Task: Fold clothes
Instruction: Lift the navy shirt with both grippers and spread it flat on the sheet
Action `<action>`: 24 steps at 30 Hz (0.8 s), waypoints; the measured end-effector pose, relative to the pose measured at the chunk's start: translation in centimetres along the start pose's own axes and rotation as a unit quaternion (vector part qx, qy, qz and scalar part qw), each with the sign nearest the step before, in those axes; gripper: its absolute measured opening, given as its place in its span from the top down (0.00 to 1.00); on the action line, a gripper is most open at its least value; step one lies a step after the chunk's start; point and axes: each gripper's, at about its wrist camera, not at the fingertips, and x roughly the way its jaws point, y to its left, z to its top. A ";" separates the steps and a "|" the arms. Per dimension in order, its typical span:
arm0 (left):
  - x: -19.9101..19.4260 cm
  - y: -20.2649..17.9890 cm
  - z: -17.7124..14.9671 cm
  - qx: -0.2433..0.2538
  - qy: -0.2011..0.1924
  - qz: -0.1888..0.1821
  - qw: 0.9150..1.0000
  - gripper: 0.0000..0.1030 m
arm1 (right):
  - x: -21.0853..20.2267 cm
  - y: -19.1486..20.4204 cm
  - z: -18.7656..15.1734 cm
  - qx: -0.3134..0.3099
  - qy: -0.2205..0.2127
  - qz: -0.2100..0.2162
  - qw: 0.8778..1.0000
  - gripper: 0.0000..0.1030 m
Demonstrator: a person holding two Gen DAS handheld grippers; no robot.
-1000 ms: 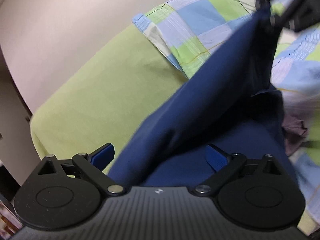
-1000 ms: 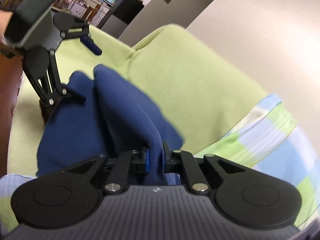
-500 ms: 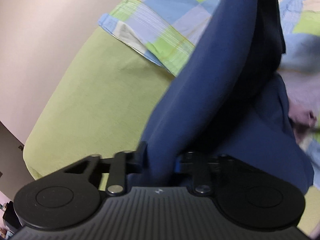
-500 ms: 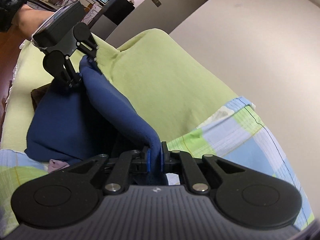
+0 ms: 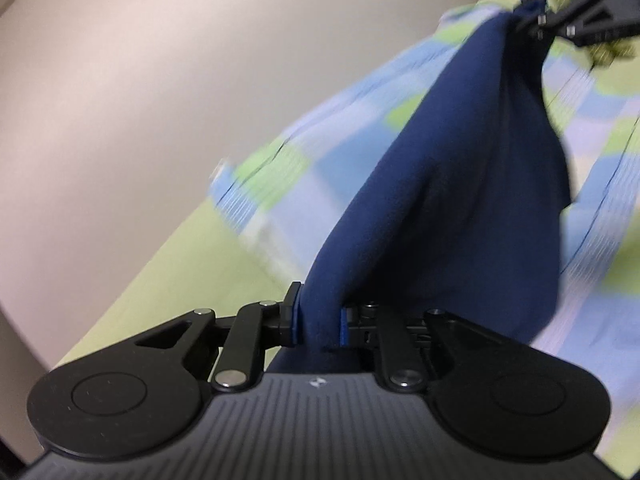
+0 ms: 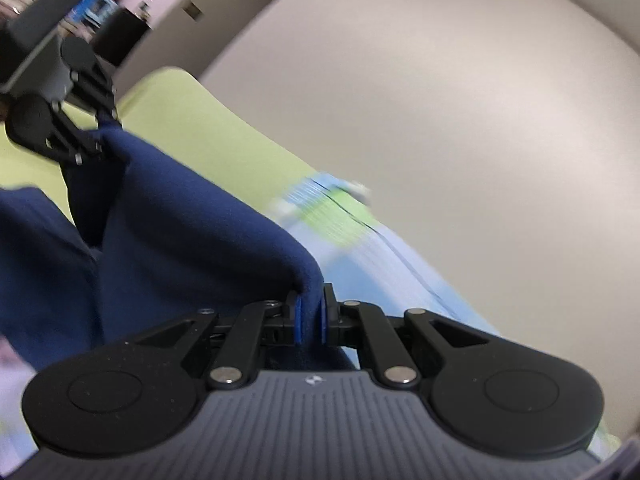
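Lifted since a second ago, the navy garment (image 5: 460, 200) hangs stretched between both tongs: left gripper (image 5: 318, 322) and right gripper (image 6: 310, 318) each clamp an edge. Behind lie the checked quilt (image 5: 340, 152), green sheet (image 6: 192, 120) and wall (image 6: 480, 120).

I can read no text, label or number anywhere; only a small, illegible logo mark sits on my left gripper (image 5: 318, 320) body.

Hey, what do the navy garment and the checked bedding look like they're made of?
Navy garment: a soft, matte knit, probably cotton jersey, since it drapes in smooth rounded folds without shine. Checked bedding: likely thin woven cotton with printed blue and green squares, though blur leaves this open.
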 end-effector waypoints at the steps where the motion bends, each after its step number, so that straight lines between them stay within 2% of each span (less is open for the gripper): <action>1: -0.1 -1.4 1.5 -0.001 -0.007 -0.020 1.000 0.79 | -1.6 -1.3 -1.3 0.000 0.011 -0.010 1.000 0.95; 6: 0.7 -8.6 8.0 0.019 -0.012 -0.100 0.995 0.79 | -8.5 -5.8 -6.1 0.009 0.041 -0.047 0.998 0.95; 8: 1.7 -10.3 9.9 0.031 -0.013 -0.121 0.992 0.79 | -10.8 -7.7 -8.0 0.020 0.055 -0.058 0.997 0.95; 12: 3.7 -13.1 12.9 0.056 -0.017 -0.143 0.988 0.79 | -12.8 -10.3 -11.0 0.034 0.078 -0.081 0.993 0.95; 15: 6.3 -14.6 14.9 0.070 -0.019 -0.146 0.987 0.79 | -12.1 -12.2 -13.4 0.047 0.095 -0.094 0.990 0.95; 16: 8.4 -14.7 15.9 0.069 -0.018 -0.145 0.987 0.79 | -11.2 -13.1 -14.2 0.049 0.102 -0.097 0.989 0.95; 20: 12.6 -13.6 18.4 0.059 -0.020 -0.131 0.989 0.79 | -5.9 -16.2 -16.4 0.041 0.117 -0.116 0.985 0.95; 24: 11.4 -12.3 21.2 0.060 -0.040 -0.093 0.993 0.79 | -2.7 -19.6 -15.7 0.039 0.090 -0.151 0.984 0.95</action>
